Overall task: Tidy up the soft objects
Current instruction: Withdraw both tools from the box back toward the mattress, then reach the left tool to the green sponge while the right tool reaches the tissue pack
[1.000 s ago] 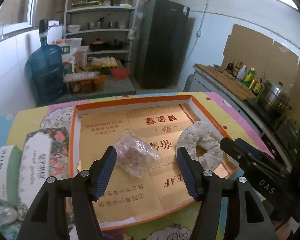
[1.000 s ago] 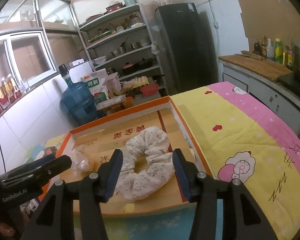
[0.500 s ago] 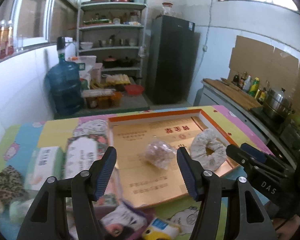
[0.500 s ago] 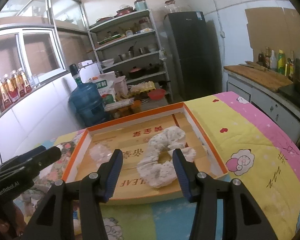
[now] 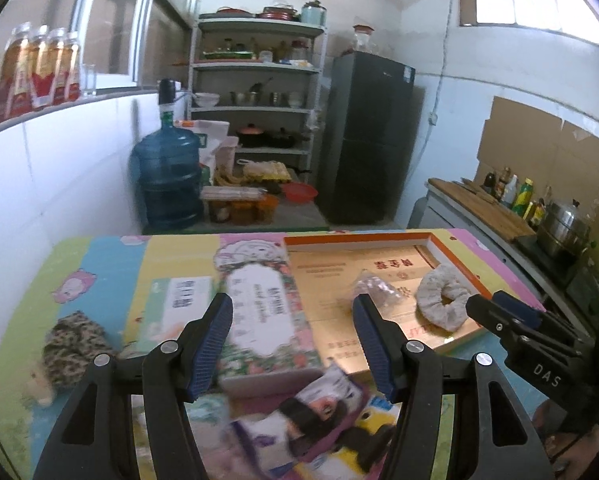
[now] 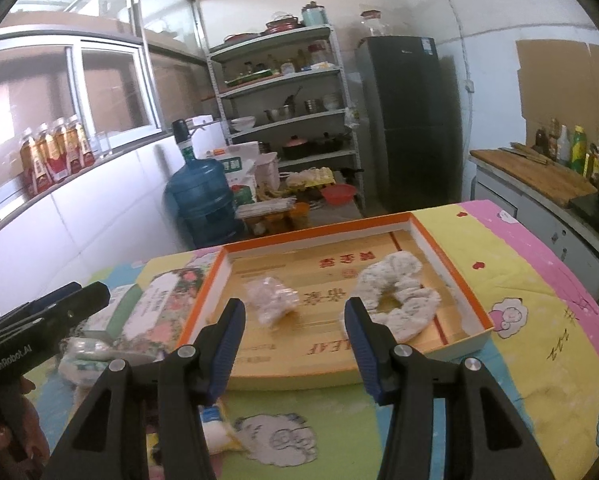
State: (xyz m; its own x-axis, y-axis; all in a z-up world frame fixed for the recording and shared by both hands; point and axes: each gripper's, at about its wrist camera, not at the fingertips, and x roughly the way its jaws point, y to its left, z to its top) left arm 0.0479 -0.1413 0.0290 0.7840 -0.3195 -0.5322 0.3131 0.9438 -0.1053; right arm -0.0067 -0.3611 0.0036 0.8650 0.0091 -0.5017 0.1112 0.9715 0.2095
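A white floral scrunchie [image 5: 443, 300] and a small crinkled clear bag [image 5: 375, 286] lie inside a shallow orange-rimmed box [image 5: 359, 240] on the cartoon-print tablecloth. My left gripper [image 5: 292, 312] hangs open above the near left part of the table, over a floral soft pack [image 5: 263, 304], with nothing between its blue pads. My right gripper [image 6: 294, 312] is open too, held back from the box's [image 6: 319, 236] near edge. The bag [image 6: 271, 300] and the scrunchie [image 6: 399, 296] sit beyond its tips. A leopard-print plush [image 5: 73, 344] lies at the far left.
A green-white tissue pack [image 5: 183, 292] lies beside the floral pack. Blurred printed packets [image 5: 319, 412] crowd the near edge. Small wrapped packs [image 6: 87, 356] and a white pouch [image 6: 219, 432] lie near the right gripper. Behind the table stand a water jug [image 5: 167, 184], shelves and a fridge [image 5: 369, 140].
Both grippers have drawn back and up from the box, the left one also swinging left, so more packs and the plush show. The scrunchie and bag stayed put.
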